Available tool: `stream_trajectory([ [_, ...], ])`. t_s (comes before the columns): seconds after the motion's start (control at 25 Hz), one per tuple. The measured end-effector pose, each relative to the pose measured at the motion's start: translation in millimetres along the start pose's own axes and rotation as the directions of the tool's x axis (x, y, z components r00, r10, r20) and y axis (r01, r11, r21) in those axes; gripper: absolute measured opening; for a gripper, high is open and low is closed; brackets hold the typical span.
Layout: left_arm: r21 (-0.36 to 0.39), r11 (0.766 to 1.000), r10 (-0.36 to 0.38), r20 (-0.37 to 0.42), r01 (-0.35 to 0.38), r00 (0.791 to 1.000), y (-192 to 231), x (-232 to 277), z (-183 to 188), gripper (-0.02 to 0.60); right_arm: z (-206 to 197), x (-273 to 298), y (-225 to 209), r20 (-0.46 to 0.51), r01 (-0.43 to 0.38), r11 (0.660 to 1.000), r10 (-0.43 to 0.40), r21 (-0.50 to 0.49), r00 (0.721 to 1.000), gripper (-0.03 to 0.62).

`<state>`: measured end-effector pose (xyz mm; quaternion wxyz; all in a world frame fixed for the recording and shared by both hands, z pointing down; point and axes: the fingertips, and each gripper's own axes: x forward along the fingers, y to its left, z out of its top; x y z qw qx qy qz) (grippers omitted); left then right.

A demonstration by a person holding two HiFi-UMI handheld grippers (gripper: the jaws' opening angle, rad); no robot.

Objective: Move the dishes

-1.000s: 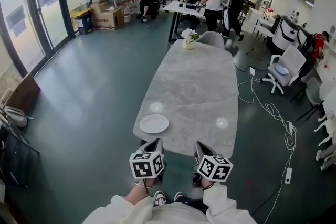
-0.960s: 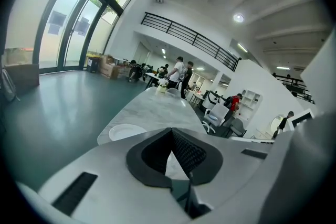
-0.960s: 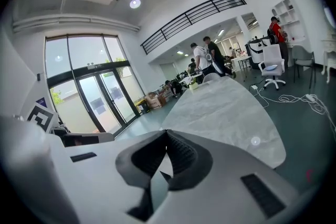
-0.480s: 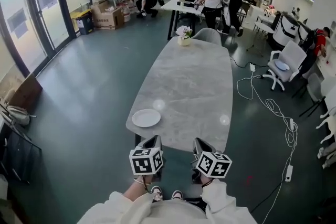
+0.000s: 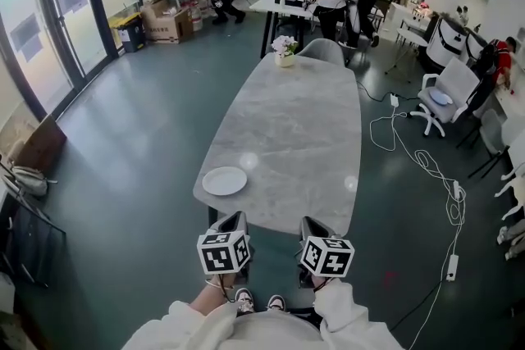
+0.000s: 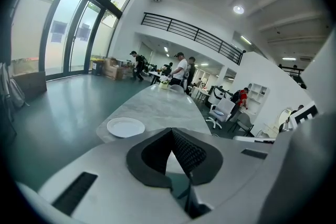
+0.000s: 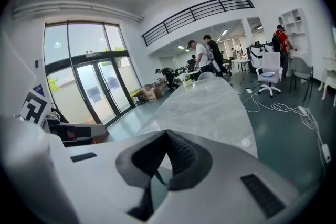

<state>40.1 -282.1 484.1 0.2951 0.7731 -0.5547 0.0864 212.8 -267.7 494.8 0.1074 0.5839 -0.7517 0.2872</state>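
A single white plate [image 5: 224,180] lies on the near left corner of the long marble table [image 5: 295,127]. The left gripper view shows the same plate [image 6: 125,127] ahead and to the left of the jaws. My left gripper [image 5: 235,219] and right gripper [image 5: 308,223] hang side by side just short of the table's near end, below its edge. In both gripper views the jaws meet at their tips, left gripper [image 6: 170,131] and right gripper [image 7: 166,132], with nothing between them. The right gripper looks along the table [image 7: 210,105].
A flower vase [image 5: 284,47] stands at the table's far end, with a grey chair [image 5: 326,52] behind it. A white office chair [image 5: 443,98] and floor cables [image 5: 426,168] are on the right. People stand at the back, with boxes [image 5: 168,22] and a glass wall at left.
In the head view the table and plate have drifted slightly up and to the left. Both grippers stay shut, low before the table's near end.
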Motion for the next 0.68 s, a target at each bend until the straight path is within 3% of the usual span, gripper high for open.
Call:
stream_trajectory([
  [0.68, -0.018, 1.0, -0.026, -0.021, 0.026, 0.999, -3.9, 6.8, -7.9, 0.006, -2.9, 0.3, -1.6, 0.004, 0.017, 1.0, -0.017, 0.017, 1.0, 0.057],
])
